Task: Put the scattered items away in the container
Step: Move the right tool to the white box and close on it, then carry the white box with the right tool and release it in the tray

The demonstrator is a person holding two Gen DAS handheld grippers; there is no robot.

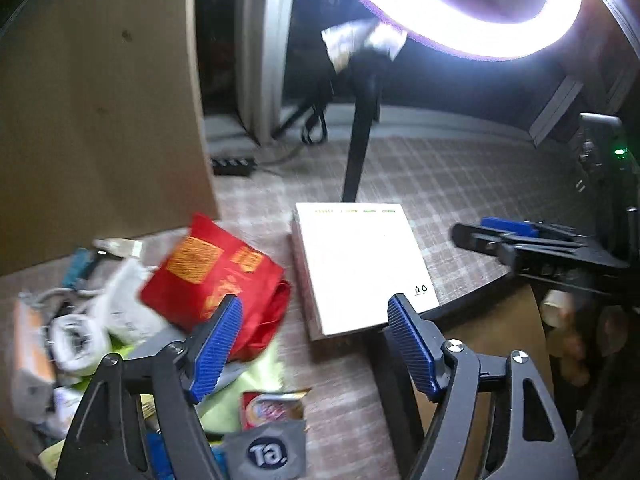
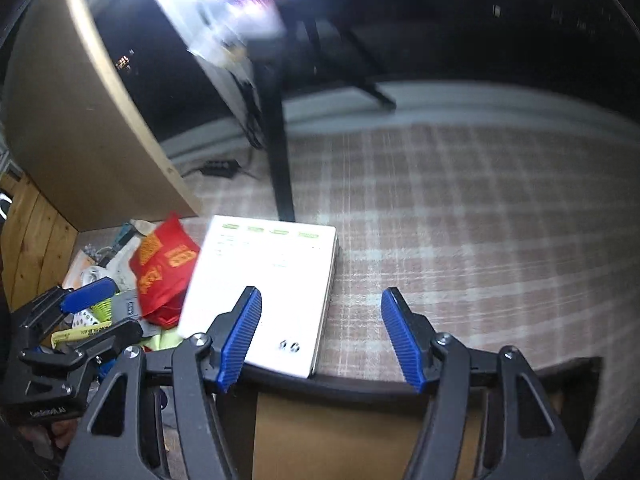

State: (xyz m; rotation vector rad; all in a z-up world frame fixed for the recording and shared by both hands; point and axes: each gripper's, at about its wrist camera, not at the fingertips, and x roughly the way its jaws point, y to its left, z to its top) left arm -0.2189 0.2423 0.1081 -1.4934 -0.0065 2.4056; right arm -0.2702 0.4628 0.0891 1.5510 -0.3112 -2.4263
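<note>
- A plaid cloth covers the surface, lit by a ring light on a black stand
- A white box lies flat beside a red pouch and scattered packets
- Left gripper and right gripper both released, grasping nothing
</note>
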